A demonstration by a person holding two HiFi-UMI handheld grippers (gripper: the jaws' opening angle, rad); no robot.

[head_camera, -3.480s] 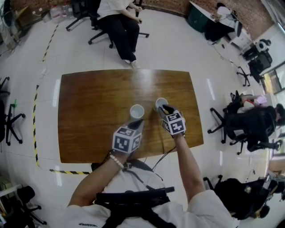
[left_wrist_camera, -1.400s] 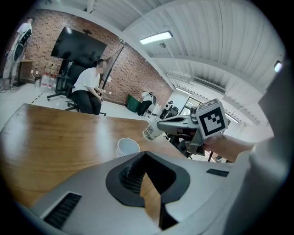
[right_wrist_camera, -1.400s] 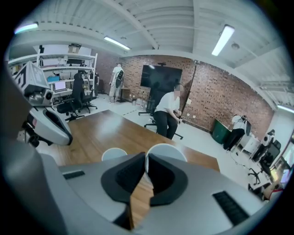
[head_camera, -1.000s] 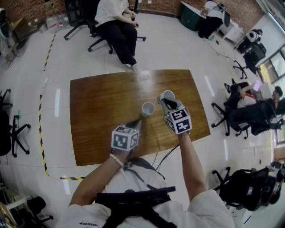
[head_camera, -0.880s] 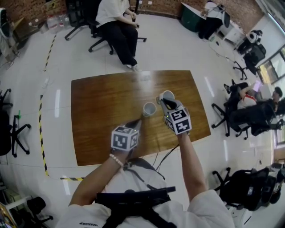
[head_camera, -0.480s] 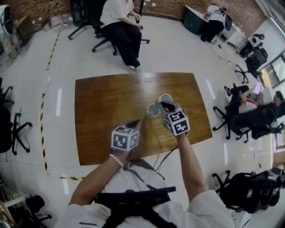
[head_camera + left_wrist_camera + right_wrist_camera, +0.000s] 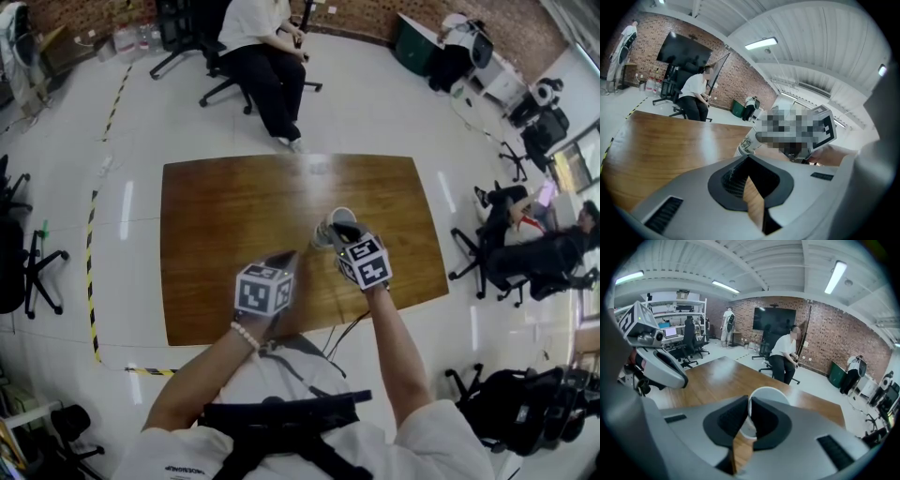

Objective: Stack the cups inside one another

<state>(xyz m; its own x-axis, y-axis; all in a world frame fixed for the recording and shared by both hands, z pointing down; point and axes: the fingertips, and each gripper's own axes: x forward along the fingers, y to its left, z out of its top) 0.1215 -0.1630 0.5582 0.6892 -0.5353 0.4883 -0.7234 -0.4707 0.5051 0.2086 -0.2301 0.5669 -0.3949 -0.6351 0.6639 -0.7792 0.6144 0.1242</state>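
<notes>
My right gripper point(image 7: 339, 228) is shut on the wall of a white paper cup point(image 7: 342, 216), one jaw inside its rim and one outside, as the right gripper view shows point(image 7: 749, 417). The cup point(image 7: 769, 398) is held open end up, low over the wooden table point(image 7: 225, 216). A second white cup point(image 7: 322, 235) with dark print point(image 7: 748, 142) stands just to its left, touching or partly under it; I cannot tell whether they are nested. My left gripper point(image 7: 284, 259) hangs nearer the front edge, its jaws together point(image 7: 747, 161) with nothing between them.
A person sits on an office chair point(image 7: 267, 52) beyond the table's far edge. More chairs point(image 7: 23, 258) stand left and right of the table. Yellow-black tape point(image 7: 91, 272) marks the floor on the left. My left gripper point(image 7: 658, 367) shows at the right gripper view's left.
My right gripper carried its cup left and down, from clear of the standing cup to right against it. The left gripper stayed about where it was.
</notes>
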